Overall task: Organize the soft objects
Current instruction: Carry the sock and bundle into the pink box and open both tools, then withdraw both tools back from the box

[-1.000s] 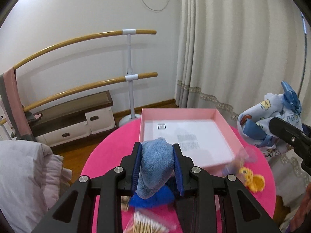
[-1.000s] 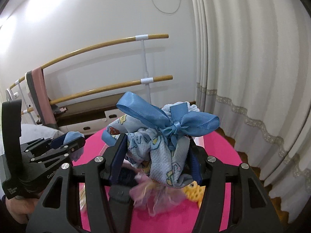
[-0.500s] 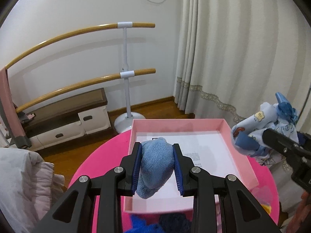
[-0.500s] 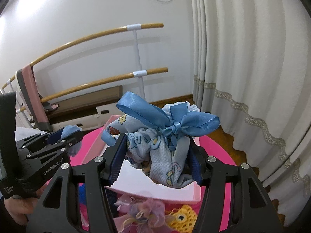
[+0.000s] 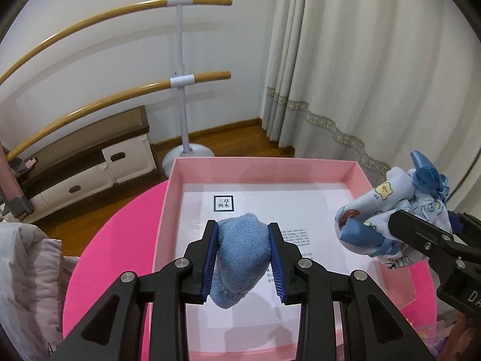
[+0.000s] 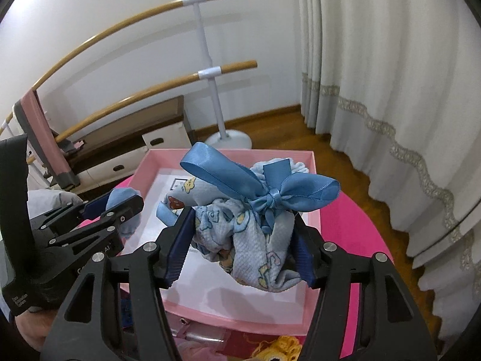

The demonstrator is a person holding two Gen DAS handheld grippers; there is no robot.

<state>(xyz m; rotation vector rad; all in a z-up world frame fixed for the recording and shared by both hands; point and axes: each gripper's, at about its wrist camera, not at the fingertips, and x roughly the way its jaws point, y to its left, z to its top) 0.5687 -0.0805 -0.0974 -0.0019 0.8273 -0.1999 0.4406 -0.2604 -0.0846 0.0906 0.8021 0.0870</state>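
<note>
My left gripper (image 5: pixel 243 236) is shut on a blue fluffy cloth (image 5: pixel 240 252) and holds it above the open pink box (image 5: pixel 261 167). The box has a white printed sheet on its floor and sits on a round pink table (image 5: pixel 120 240). My right gripper (image 6: pixel 244 225) is shut on a light blue patterned fabric bundle (image 6: pixel 252 237) tied with a blue satin bow (image 6: pixel 270 192), held over the box's right part. The bundle also shows in the left wrist view (image 5: pixel 390 219), and the left gripper with its cloth shows in the right wrist view (image 6: pixel 120 207).
Small soft items, a yellow crochet piece (image 6: pixel 282 346) and a pink frilly piece (image 6: pixel 192 346), lie on the table in front of the box. A wooden double barre (image 5: pixel 180 81), a low bench with drawers (image 5: pixel 90 162) and curtains (image 5: pixel 360 75) stand behind. Pale bedding (image 5: pixel 27 270) is at left.
Both grippers have moved forward and now hang over the pink box with their loads. The small items on the table front have dropped out of the left wrist view.
</note>
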